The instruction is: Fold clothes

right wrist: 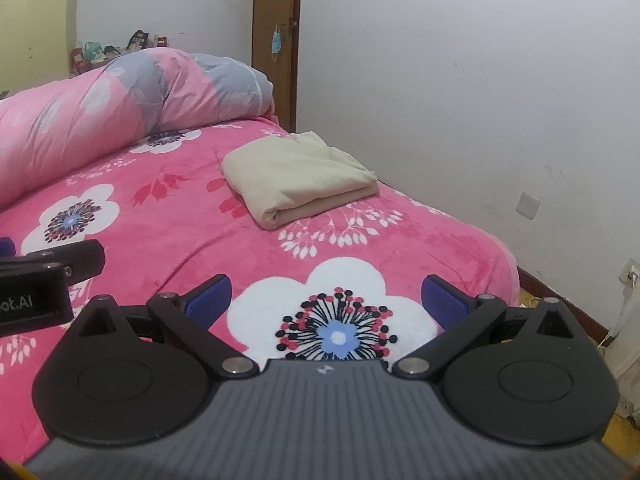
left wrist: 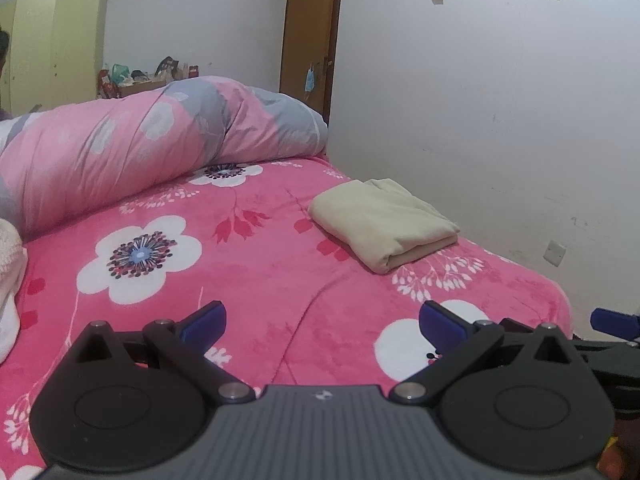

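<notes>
A beige garment point(left wrist: 384, 224) lies folded in a neat rectangle on the pink flowered bed point(left wrist: 248, 272), near the wall side. It also shows in the right wrist view point(right wrist: 298, 184). My left gripper point(left wrist: 322, 326) is open and empty, low over the near part of the bed, well short of the garment. My right gripper point(right wrist: 326, 300) is open and empty too, over a large white flower print. The left gripper's body point(right wrist: 44, 280) shows at the left edge of the right wrist view.
A rolled pink and grey duvet point(left wrist: 132, 144) lies across the far side of the bed. A white knitted cloth point(left wrist: 10, 280) sits at the left edge. A white wall point(left wrist: 500, 100) runs along the bed's right. A brown door point(left wrist: 310, 36) and yellow wardrobe point(left wrist: 56, 44) stand behind.
</notes>
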`<state>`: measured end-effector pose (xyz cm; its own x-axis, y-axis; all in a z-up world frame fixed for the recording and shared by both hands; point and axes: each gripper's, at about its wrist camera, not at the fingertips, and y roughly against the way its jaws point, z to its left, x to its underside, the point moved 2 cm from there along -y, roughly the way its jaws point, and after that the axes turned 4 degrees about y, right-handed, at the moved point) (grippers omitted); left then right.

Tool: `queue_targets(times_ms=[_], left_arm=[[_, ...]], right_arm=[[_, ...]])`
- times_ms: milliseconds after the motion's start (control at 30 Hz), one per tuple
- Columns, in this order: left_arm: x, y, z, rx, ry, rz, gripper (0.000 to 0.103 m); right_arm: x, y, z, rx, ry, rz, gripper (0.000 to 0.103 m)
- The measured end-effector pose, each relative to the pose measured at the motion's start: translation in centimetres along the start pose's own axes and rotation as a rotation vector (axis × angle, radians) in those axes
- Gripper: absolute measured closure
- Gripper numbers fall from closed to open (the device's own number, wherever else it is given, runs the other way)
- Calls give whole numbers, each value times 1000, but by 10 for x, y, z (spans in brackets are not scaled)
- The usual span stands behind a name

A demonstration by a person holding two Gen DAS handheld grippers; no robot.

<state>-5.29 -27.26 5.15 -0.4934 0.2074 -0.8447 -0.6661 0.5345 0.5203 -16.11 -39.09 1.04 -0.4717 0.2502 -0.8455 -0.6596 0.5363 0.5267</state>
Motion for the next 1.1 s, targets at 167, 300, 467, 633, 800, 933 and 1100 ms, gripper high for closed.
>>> queue_targets(times_ms=[167, 300, 467, 633, 800, 933, 1100], left_arm=[[2, -2, 1, 8, 10, 16, 0], [4, -3, -1, 9, 7, 27, 0], [5, -5, -3, 6, 6, 34, 0], [5, -5, -5, 9, 7, 38, 0], [4, -6, -4, 7, 9, 41, 0], [4, -6, -3, 5, 9, 43, 0], [4, -7, -2, 5, 8, 47, 0]], right_arm=[[2, -1, -2, 1, -6, 7, 1], [2, -1, -3, 4, -6, 9, 1], [3, -1, -7, 13, -9, 10, 1], [3, -3, -8, 15, -13, 14, 1], [2, -4, -7, 11, -9, 15, 1], [2, -4, -5, 10, -4, 16, 1], [2, -4, -3, 8, -4, 18, 1]])
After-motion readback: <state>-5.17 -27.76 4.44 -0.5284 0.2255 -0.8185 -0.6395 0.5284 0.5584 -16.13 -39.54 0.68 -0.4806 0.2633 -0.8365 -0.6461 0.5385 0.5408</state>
